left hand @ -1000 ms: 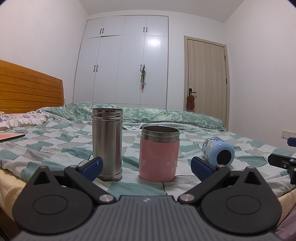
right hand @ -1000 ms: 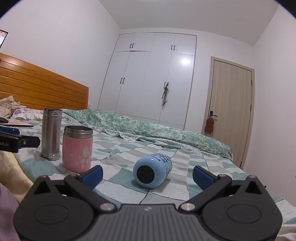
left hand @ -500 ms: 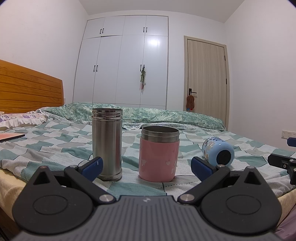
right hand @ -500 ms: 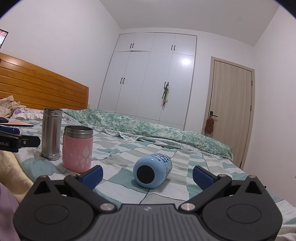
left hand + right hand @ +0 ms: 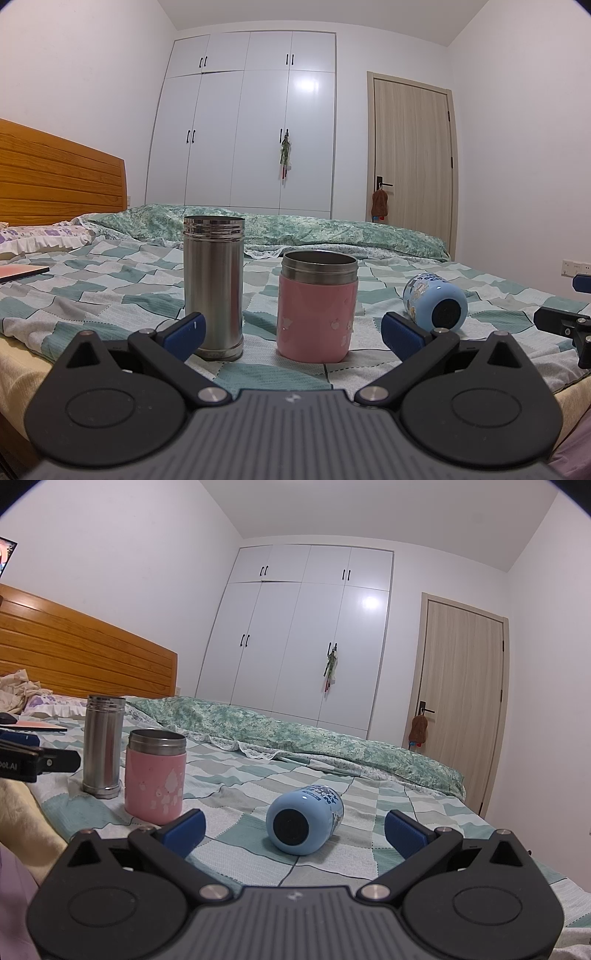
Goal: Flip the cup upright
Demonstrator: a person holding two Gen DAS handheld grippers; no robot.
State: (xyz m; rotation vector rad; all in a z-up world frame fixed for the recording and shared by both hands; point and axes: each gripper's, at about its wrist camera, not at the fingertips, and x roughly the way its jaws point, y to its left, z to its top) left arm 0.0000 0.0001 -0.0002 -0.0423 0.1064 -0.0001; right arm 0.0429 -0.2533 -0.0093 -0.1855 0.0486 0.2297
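Observation:
A light blue cup [image 5: 304,821] lies on its side on the checked bedspread, its base toward the right wrist camera; it also shows in the left wrist view [image 5: 435,307] at the right. A pink cup [image 5: 317,306] and a tall steel cup [image 5: 214,282] stand upright, also seen in the right wrist view as the pink cup [image 5: 155,776] and the steel cup [image 5: 103,746]. My right gripper [image 5: 294,830] is open and empty, just short of the blue cup. My left gripper [image 5: 291,334] is open and empty in front of the two upright cups.
The bed's near edge [image 5: 22,354] runs below the cups. A folded green quilt [image 5: 295,734] lies behind them. A wooden headboard [image 5: 85,657] is at the left. A flat pink item [image 5: 18,272] lies at the far left. A wardrobe and a door stand behind.

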